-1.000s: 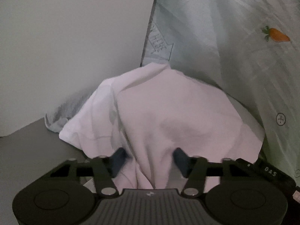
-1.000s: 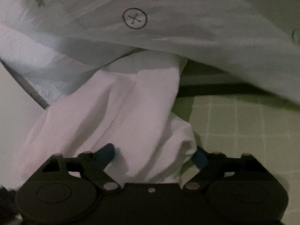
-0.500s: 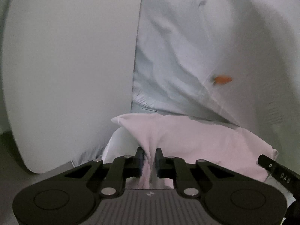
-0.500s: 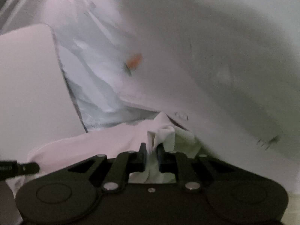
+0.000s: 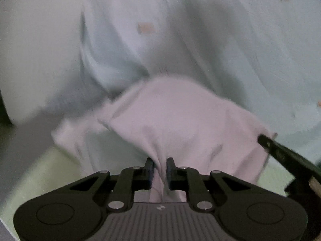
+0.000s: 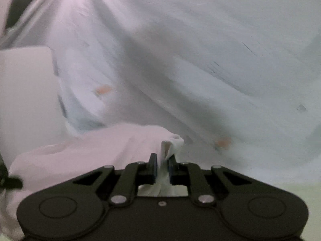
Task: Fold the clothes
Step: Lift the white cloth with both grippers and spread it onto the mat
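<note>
A pale pink garment (image 5: 180, 116) hangs bunched in front of my left gripper (image 5: 159, 160). A gathered fold of it is pinched between the pads, though the jaws are easing open slightly. In the right wrist view the same garment (image 6: 90, 150) stretches off to the left, and my right gripper (image 6: 163, 156) is shut on a crumpled edge of it. The cloth spans between the two grippers, lifted off the surface. The right gripper's finger (image 5: 280, 154) shows at the right edge of the left wrist view. Both views are blurred by motion.
A pale draped sheet (image 5: 200, 40) with small orange carrot prints fills the background behind the garment. A white panel (image 6: 26, 90) stands at the left. A light green mat (image 5: 40, 170) lies below, also seen at the lower right as the mat (image 6: 291, 190).
Both grippers went from open around the pink garment to shut on it. They then lifted it and pulled it away from the white panel, with the views swinging and blurring.
</note>
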